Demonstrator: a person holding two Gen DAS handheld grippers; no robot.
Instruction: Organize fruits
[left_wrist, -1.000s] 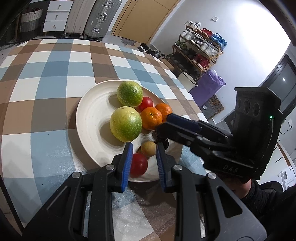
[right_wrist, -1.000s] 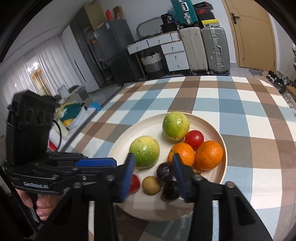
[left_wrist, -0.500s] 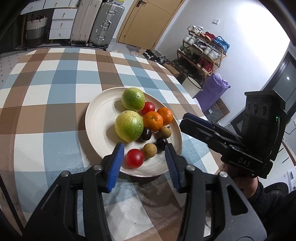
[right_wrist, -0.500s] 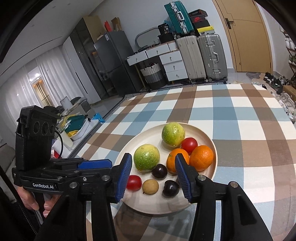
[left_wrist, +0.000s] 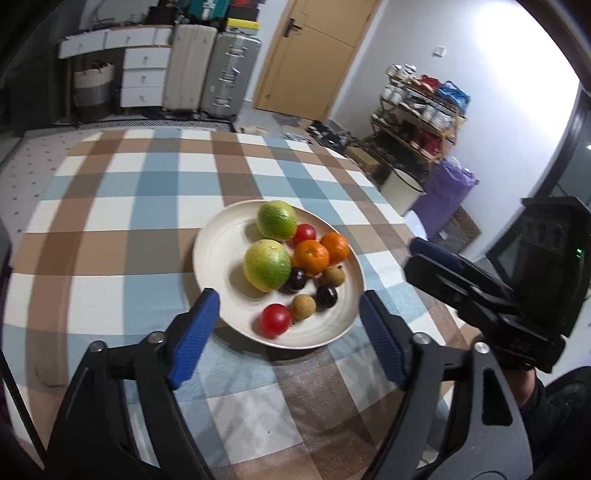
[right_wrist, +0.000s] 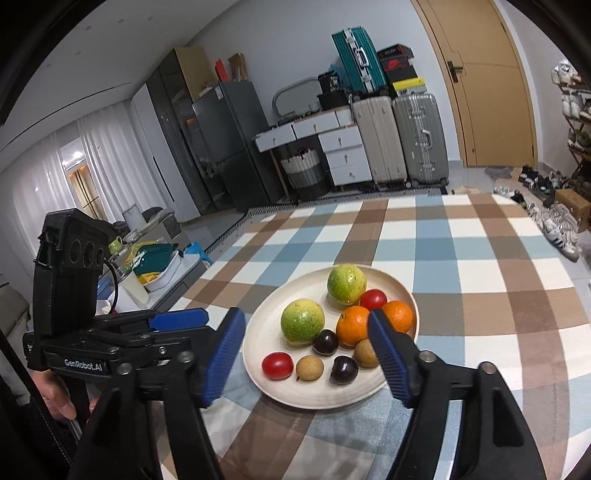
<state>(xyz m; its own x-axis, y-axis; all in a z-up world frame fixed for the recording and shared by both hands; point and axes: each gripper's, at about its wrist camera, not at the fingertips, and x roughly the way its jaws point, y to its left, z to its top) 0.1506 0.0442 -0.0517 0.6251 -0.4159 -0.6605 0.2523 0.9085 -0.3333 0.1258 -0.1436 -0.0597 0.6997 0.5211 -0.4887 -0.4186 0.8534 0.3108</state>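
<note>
A cream plate (left_wrist: 218, 254) (right_wrist: 266, 325) on the checked tablecloth holds two green citrus fruits (left_wrist: 266, 264), two oranges (left_wrist: 311, 257), two red tomatoes (left_wrist: 275, 319), two dark plums (left_wrist: 326, 296) and two brown longans (left_wrist: 303, 307). My left gripper (left_wrist: 290, 339) is open and empty, held back from the plate's near rim. My right gripper (right_wrist: 306, 354) is open and empty, also held above the plate's near side. Each gripper shows in the other's view, the right one (left_wrist: 436, 254) at the plate's right, the left one (right_wrist: 177, 319) at its left.
The checked tablecloth (left_wrist: 147, 206) covers the table around the plate. The table edge drops off at the right (left_wrist: 399, 218). Suitcases (right_wrist: 402, 136), drawers and a shoe rack (left_wrist: 421, 114) stand beyond the table on the floor.
Both grippers have opened wide and pulled back and up from the plate. The red tomato that lay between my left fingers now rests free on the plate.
</note>
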